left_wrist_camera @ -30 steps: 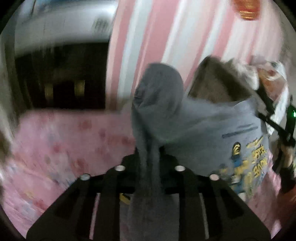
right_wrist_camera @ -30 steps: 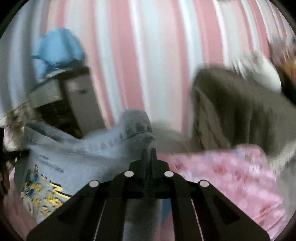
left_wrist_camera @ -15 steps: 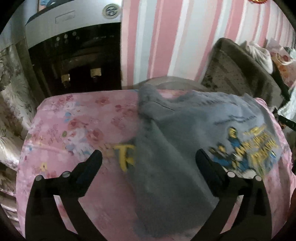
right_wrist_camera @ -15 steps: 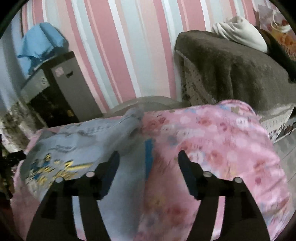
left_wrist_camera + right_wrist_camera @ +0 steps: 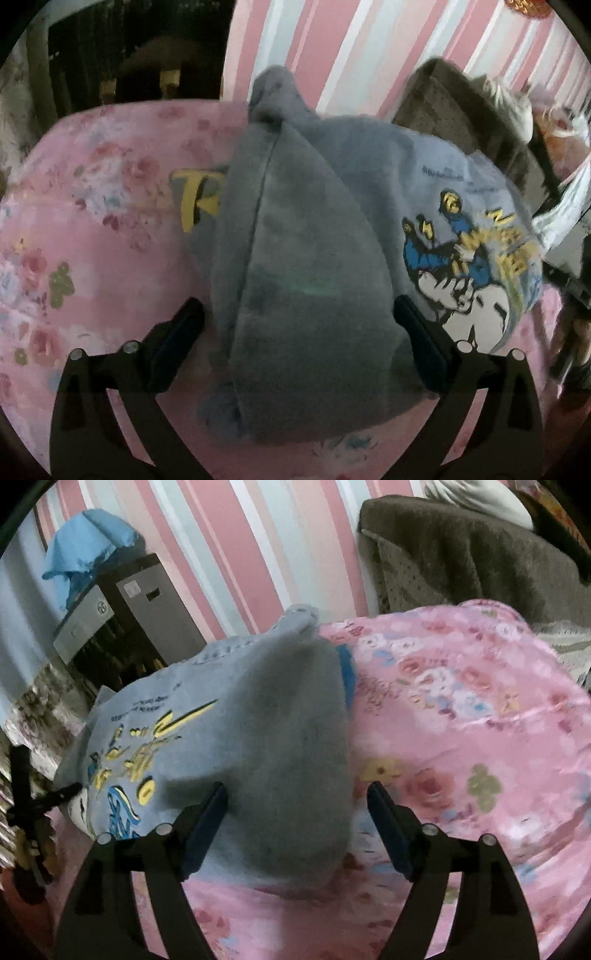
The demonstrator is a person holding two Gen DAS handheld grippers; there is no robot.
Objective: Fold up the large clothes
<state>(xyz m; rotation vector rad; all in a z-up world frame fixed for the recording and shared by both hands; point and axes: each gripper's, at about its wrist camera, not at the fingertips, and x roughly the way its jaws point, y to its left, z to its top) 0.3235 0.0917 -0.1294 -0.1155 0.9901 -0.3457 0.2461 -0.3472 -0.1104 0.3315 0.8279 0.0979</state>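
A grey sweatshirt (image 5: pixel 369 177) with a blue and yellow cartoon print (image 5: pixel 472 258) lies on a table under a pink floral cloth (image 5: pixel 92 240). One grey sleeve (image 5: pixel 303 240) is folded over its body and runs toward me. My left gripper (image 5: pixel 295 306) stands wide open over that sleeve's end, pads apart from it. In the right wrist view the sweatshirt (image 5: pixel 177 709) lies left of middle with its other sleeve (image 5: pixel 295 720) folded down. My right gripper (image 5: pixel 297 788) has its jaws opening, the sleeve's end lying loose between them on the pink cloth (image 5: pixel 461 738).
A dark water dispenser (image 5: pixel 122 620) with a blue cloth (image 5: pixel 88 542) on top stands at the striped wall behind the table. A brown-covered sofa (image 5: pixel 461 554) sits to the right. A black stand (image 5: pixel 26 794) is at the table's left edge.
Both grippers, shut on the raised sleeves a second ago, have opened. The sleeves have dropped onto the sweatshirt, which now lies flat. Both grippers have sunk closer to the cloth.
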